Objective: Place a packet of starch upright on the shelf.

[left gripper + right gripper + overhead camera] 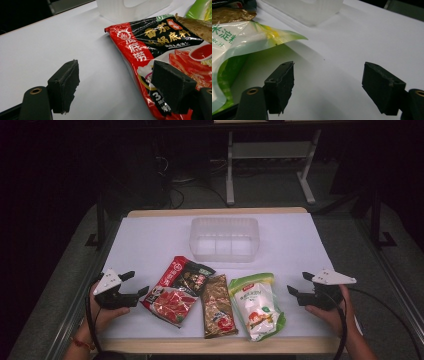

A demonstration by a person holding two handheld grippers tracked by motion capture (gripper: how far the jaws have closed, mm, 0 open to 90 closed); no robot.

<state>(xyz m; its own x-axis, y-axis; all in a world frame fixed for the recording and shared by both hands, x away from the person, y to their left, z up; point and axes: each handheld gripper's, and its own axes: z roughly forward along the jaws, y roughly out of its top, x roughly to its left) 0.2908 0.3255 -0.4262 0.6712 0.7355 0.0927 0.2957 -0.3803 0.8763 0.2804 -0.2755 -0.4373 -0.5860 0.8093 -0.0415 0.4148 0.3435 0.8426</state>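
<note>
Red packet (173, 292) lies just beside left gripper (137, 283) — jaws apart.

We see black claws (136, 283) (299, 284) topped by grey three-cornered plates, black cables trailing, and a red-beaded bracelet (81, 343) on our left wrist.

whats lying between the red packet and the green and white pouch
A brown packet lies between the red packet and the green and white pouch, as the high view shows.

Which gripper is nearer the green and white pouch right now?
Right. The right gripper sits just off the green and white pouch, open and apart from it; the left gripper is beyond the two other packets.
</note>
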